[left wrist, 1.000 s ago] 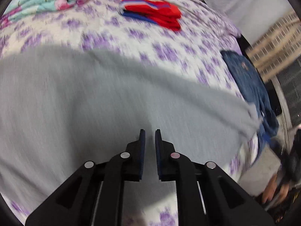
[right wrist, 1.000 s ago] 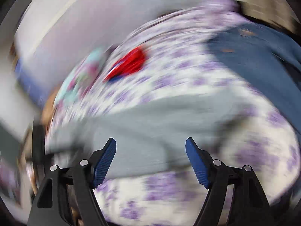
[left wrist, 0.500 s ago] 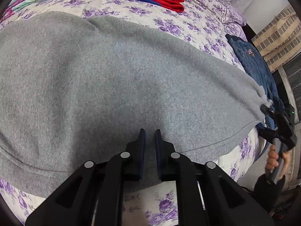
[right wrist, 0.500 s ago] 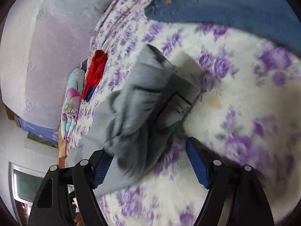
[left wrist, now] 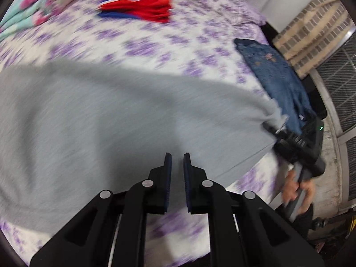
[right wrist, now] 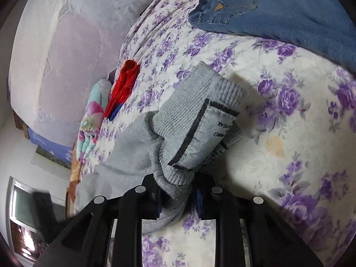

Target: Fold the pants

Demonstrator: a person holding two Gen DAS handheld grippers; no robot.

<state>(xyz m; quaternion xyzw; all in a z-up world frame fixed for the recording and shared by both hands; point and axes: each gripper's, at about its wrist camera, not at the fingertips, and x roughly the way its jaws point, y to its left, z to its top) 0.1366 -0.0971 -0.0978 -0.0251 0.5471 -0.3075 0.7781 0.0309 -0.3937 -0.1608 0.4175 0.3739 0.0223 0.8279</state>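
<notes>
Closest to me, my right hand-held gripper (right wrist: 175, 197) is clamped on the ribbed cuff of the soft grey fleece sweatpants (right wrist: 195, 120), the knit bunched up between the pads with a printed label showing just above. My left hand-held gripper (left wrist: 177, 166) hovers over the broad grey cloth (left wrist: 106, 120); its jaws are nearly together with a narrow gap and nothing visibly between them, though the frame is smeared with motion.

The sweatpants lie spread across the bed with the purple-flowered white cover (right wrist: 289, 155), cuff end at the near edge where my right hand holds it. I judge the fleece light, limp and stretchy: it will sag and drag instead of holding a crease, so the firm ribbed cuff and the waistband hem are the places to pinch, not the slack middle.

Beyond the sweatpants, blue denim jeans (right wrist: 278, 11) lie near the bed's edge. Farther still sit a folded red garment with blue trim (left wrist: 138, 6) and a turquoise and pink floral quilt (left wrist: 42, 6).
</notes>
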